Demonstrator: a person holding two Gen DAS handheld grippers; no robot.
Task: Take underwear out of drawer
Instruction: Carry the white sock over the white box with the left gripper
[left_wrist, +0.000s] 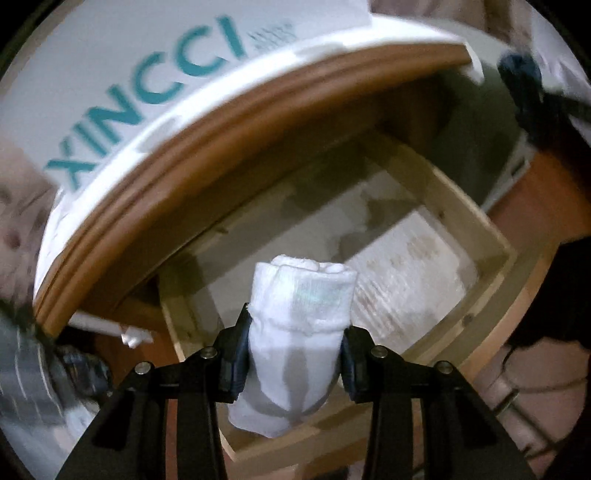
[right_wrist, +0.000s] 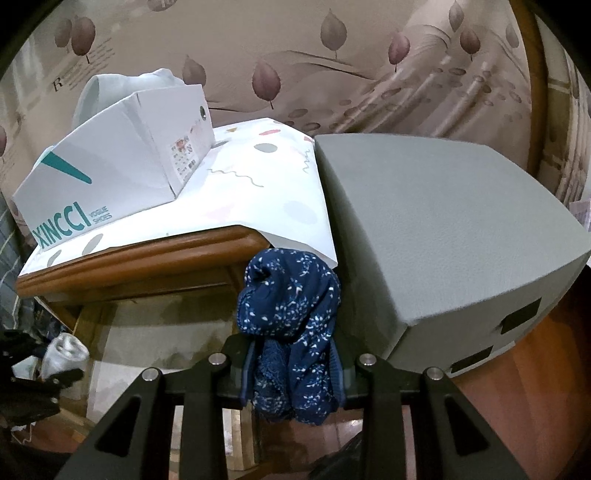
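Note:
My left gripper (left_wrist: 295, 332) is shut on a white rolled piece of underwear (left_wrist: 299, 295) and holds it upright above the open wooden drawer (left_wrist: 476, 221). The roll's lower end hangs below the pads. In the right wrist view my right gripper (right_wrist: 293, 350) is shut on a dark blue speckled bundle of underwear (right_wrist: 291, 295), held in front of the nightstand's corner. The white roll (right_wrist: 64, 352) in the left gripper shows at the lower left of that view. The blue bundle (left_wrist: 517, 70) shows blurred at the upper right of the left wrist view.
A white XINCCI shoe box (right_wrist: 110, 166) stands on the nightstand's patterned cover (right_wrist: 258, 192), above the wooden top edge (right_wrist: 140, 266). A large grey box (right_wrist: 443, 229) fills the right. A pale flat pack (left_wrist: 410, 273) lies in the drawer. Reddish floor (right_wrist: 517, 406) lies below.

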